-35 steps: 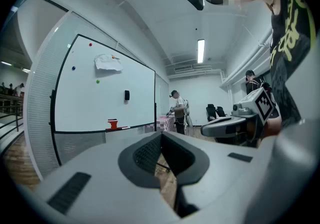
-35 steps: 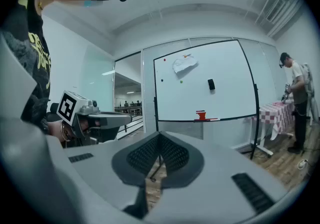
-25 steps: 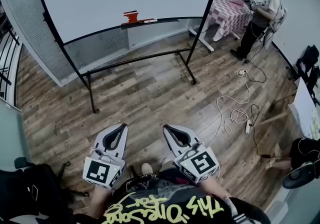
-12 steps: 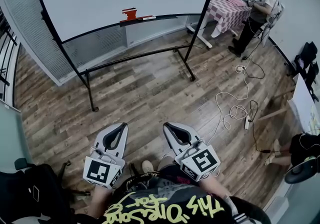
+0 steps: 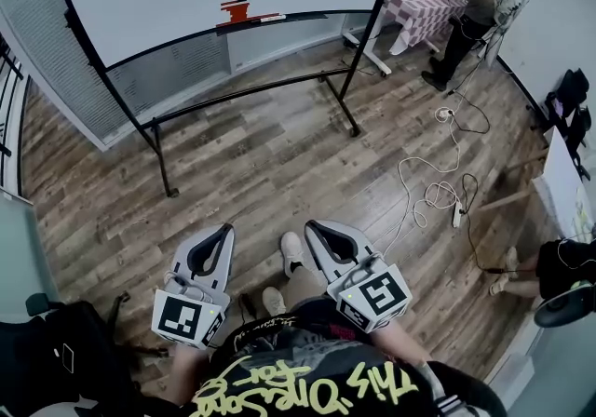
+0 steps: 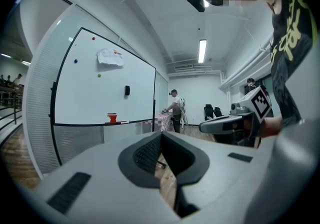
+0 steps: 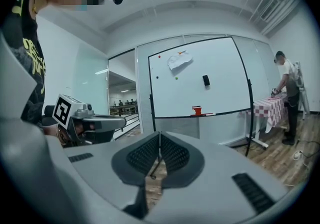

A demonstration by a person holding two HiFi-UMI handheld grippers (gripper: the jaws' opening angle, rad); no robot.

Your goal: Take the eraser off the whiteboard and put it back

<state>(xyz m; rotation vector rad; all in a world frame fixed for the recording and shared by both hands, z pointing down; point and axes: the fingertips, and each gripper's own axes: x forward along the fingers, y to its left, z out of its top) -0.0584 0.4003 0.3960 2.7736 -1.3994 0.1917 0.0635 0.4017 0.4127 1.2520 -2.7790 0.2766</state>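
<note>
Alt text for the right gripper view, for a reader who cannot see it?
The right hand-held gripper, jaws shut and empty, points at a distant whiteboard with a black eraser stuck on it. The left hand-held gripper shows at left; a person stands by a checked table at right.

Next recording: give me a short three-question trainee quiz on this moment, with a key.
1. True or false: the right gripper is shut on the black eraser.
2. Where is the eraser? A. stuck on the whiteboard B. on the checked table C. on the floor
3. Fill in the colour: the small block standing on the whiteboard's tray is ___.
Key: 1 false, its jaws are shut on nothing; 2 A; 3 red.
</note>
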